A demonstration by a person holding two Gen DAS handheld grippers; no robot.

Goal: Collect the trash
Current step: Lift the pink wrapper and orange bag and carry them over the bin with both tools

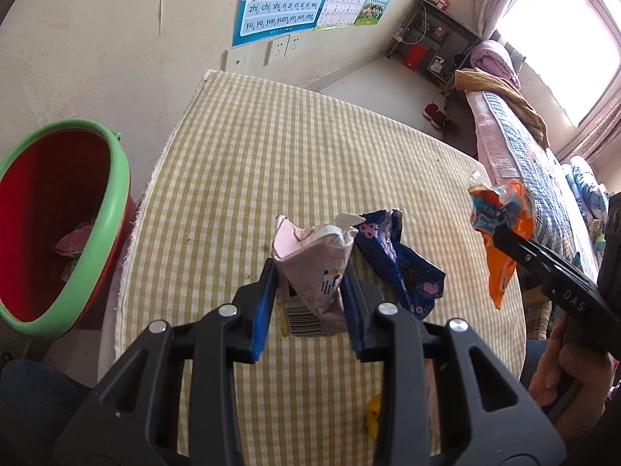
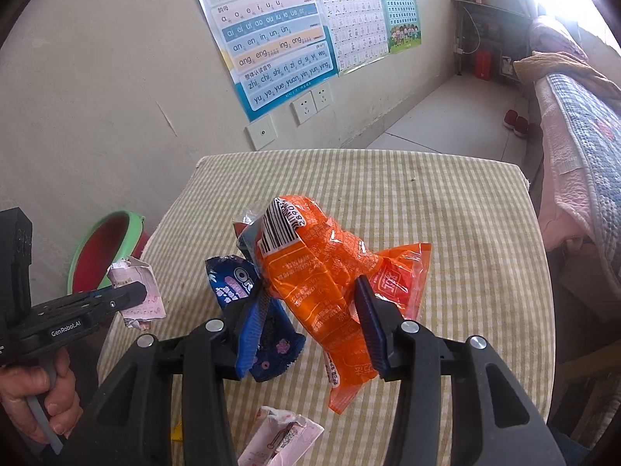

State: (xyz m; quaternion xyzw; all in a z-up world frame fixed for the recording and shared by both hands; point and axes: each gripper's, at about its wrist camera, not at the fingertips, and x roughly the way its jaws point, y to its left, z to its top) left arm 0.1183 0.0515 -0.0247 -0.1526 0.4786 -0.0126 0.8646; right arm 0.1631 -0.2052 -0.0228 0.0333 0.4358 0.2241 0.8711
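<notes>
My left gripper (image 1: 310,272) is shut on a crumpled pink carton (image 1: 310,264) with a barcode, held above the checked table (image 1: 295,147); it also shows in the right wrist view (image 2: 136,291). My right gripper (image 2: 314,291) is shut on an orange snack wrapper (image 2: 322,272), lifted off the table; it also shows in the left wrist view (image 1: 500,233). A dark blue cookie wrapper (image 1: 399,260) lies on the table between the two grippers (image 2: 240,291). A red bin with a green rim (image 1: 58,225) stands left of the table and holds some trash.
Another pink carton (image 2: 279,442) and a small yellow scrap (image 1: 372,415) lie near the table's front edge. A wall with posters and sockets (image 2: 310,105) is behind the table. A bed with quilts (image 1: 543,163) runs along the right.
</notes>
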